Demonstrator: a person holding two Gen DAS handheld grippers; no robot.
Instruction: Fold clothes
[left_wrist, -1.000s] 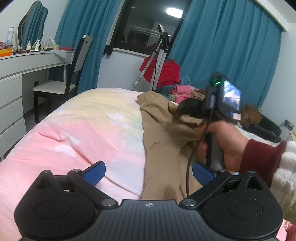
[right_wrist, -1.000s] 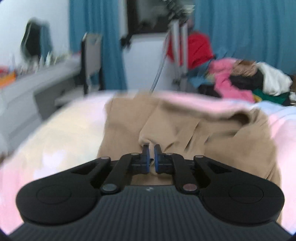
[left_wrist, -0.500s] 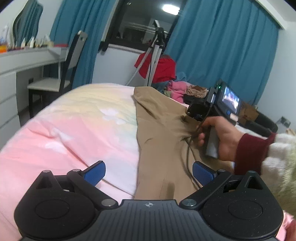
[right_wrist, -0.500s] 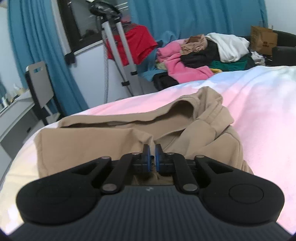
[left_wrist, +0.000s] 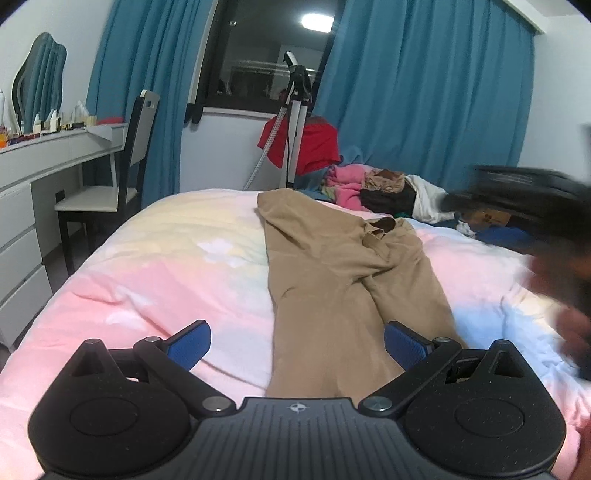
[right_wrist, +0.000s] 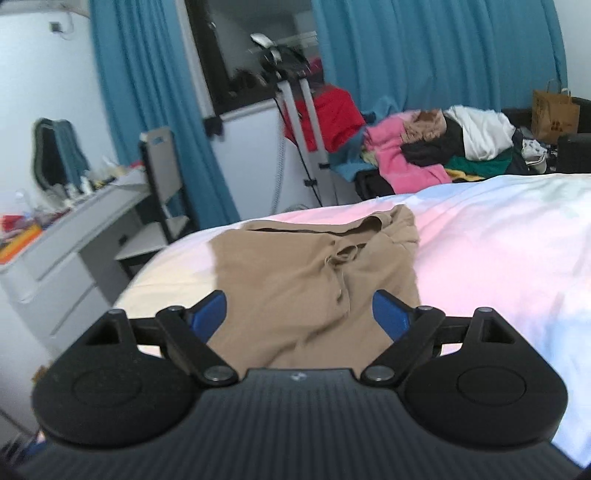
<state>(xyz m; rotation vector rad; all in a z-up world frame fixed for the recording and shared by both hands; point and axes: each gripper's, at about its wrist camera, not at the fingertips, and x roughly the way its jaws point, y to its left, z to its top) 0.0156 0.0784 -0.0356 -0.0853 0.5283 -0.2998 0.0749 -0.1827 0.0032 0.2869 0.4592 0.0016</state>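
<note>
Trousers (right_wrist: 314, 280) lie ahead of the opening, empty right gripper (right_wrist: 299, 314).

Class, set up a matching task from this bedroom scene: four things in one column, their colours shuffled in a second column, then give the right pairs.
Things:
1. trousers
2. curtains
3. chair seat
4. shirt on the tripod

Colours:
A. red
B. white
C. tan
D. blue

Pairs: 1-C, 2-D, 3-B, 4-A
</note>
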